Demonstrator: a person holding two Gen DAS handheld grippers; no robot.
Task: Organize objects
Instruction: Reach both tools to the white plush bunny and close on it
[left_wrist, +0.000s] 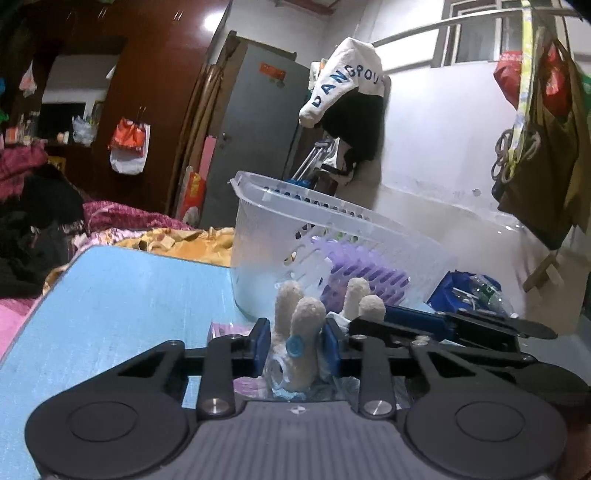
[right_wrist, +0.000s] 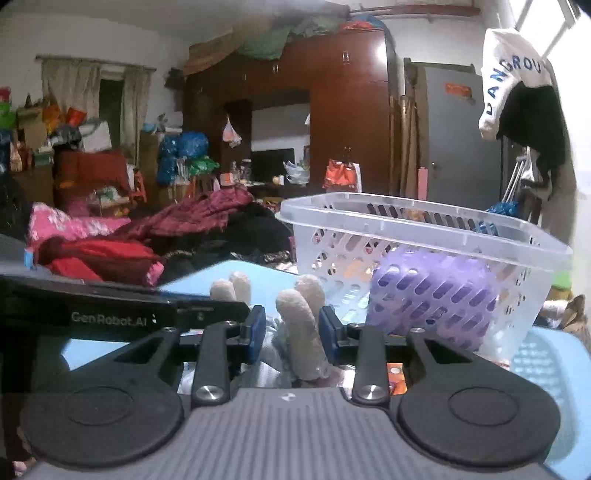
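Observation:
A cream plush toy (left_wrist: 306, 325) with stubby limbs and a blue button lies limbs-up on the light blue table (left_wrist: 110, 295). My left gripper (left_wrist: 295, 347) is shut on two of its limbs, the blue pads pressing from both sides. Two more limbs stand to the right, beside the right gripper's black arm (left_wrist: 461, 325). In the right wrist view my right gripper (right_wrist: 293, 328) is shut on the plush toy (right_wrist: 301, 325) too, with pale blue fabric beneath it. Just beyond stands a clear slotted basket (left_wrist: 332, 206) (right_wrist: 406, 218) holding a purple basket (left_wrist: 369, 266) (right_wrist: 436, 295).
A bed piled with red, pink and yellow bedding (right_wrist: 110, 251) lies beyond the table's far edge. Hanging clothes (left_wrist: 351, 96) and bags (left_wrist: 535, 166) are on the wall to the right. Small packets (left_wrist: 225, 330) lie on the table by the left gripper.

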